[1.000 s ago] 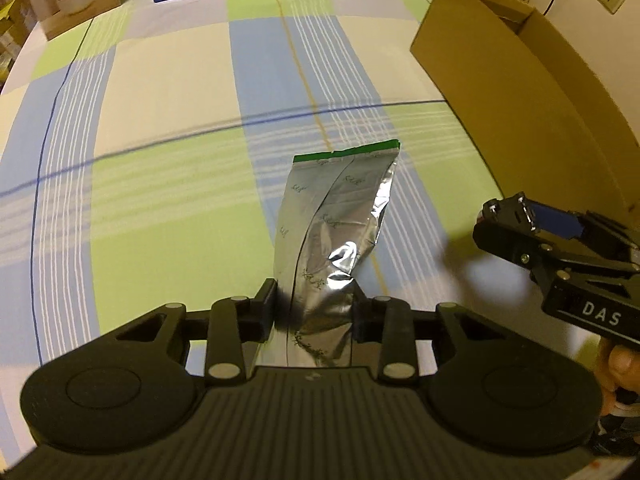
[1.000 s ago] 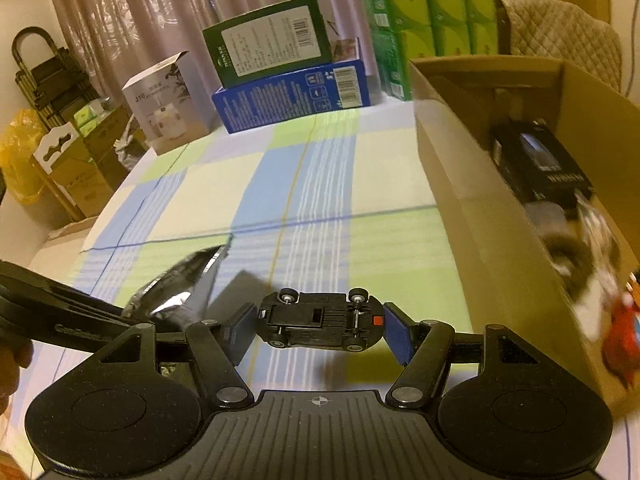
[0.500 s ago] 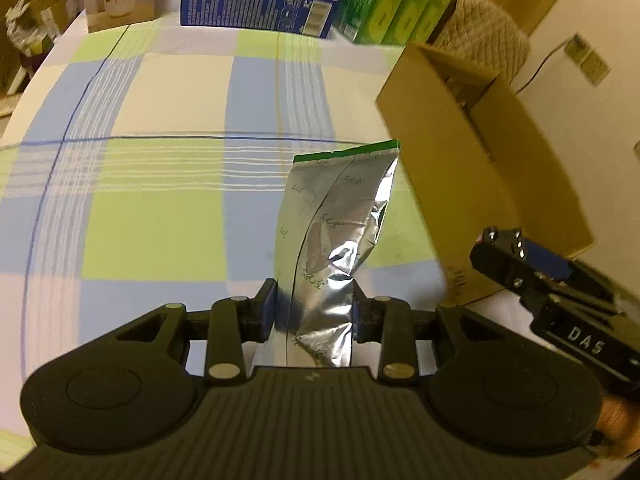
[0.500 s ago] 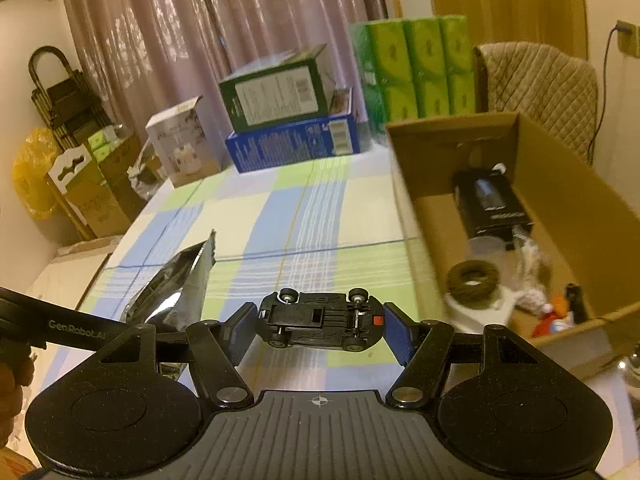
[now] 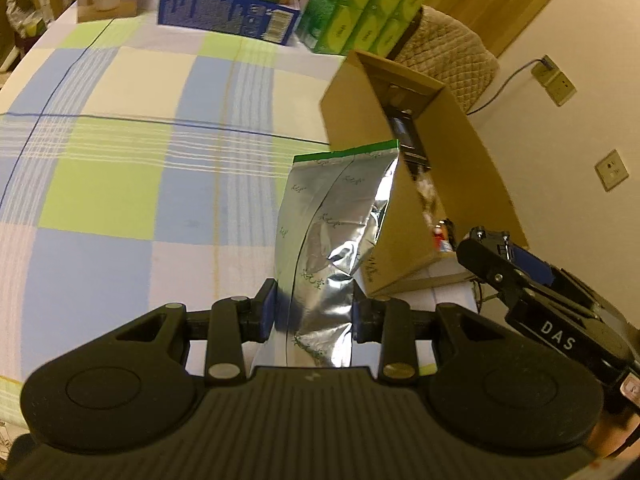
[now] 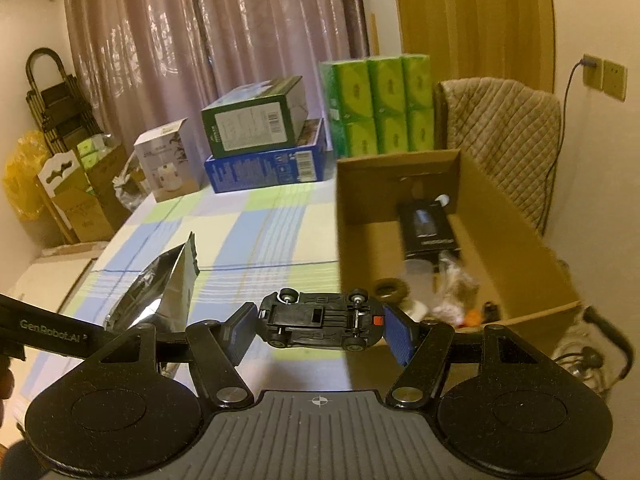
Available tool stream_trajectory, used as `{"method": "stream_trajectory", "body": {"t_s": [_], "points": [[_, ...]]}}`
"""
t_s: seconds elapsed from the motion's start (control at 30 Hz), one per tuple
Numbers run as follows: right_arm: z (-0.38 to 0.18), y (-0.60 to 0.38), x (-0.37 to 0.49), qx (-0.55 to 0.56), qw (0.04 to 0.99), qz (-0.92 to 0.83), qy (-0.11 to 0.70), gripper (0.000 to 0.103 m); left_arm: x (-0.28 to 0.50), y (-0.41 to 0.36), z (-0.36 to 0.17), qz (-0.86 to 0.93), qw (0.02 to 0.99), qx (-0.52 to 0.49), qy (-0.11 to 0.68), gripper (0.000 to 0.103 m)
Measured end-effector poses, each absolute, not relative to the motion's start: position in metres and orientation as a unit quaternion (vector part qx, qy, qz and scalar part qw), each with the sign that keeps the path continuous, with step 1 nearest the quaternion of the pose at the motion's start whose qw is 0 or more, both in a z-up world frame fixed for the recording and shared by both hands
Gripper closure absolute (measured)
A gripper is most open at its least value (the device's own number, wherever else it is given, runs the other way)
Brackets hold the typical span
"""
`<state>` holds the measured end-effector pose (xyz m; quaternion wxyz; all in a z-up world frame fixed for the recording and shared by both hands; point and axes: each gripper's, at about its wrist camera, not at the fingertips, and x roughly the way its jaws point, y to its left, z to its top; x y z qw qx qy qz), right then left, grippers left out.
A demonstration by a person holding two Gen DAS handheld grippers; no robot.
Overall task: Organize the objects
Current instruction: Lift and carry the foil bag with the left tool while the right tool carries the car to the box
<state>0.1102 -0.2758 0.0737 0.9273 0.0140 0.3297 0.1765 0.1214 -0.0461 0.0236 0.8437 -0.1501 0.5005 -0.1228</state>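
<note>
two things are in hand at once, and neither is yet in the open brown cardboard box (image 6: 516, 240). the left gripper (image 5: 314, 314) has its jaws clamped on the lower part of a crinkled silver foil pouch with a green top edge (image 5: 336, 220), which stands upright between the pads, raised above the blue, green and cream checked cloth (image 5: 120, 184) and just short of the box's near corner in the left wrist view. the right gripper (image 6: 320, 326) is closed end to end on a small black toy car (image 6: 320, 318), held sideways with its underside and wheels facing the camera, just beside the box's left wall. inside the box there already lie a black rectangular packet (image 6: 426, 226), a dark ring (image 6: 390, 290) and a heap of small items too blurred to name, so part of the sorting looks done. the cloth shows nothing loose near the box, so by my reading these two may be among the last pieces; what remains is to carry each over the rim and let go.
</note>
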Motion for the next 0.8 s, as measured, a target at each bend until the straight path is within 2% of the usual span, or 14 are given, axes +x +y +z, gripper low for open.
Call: {"method": "stream_trajectory", "body": {"t_s": [0.8], "points": [[0.084,-0.379,0.12,0.012,0.941,0.102,0.321,0.039,0.137,-0.156,0.056,-0.19,0.836,-0.162,0.489,0.073]]}}
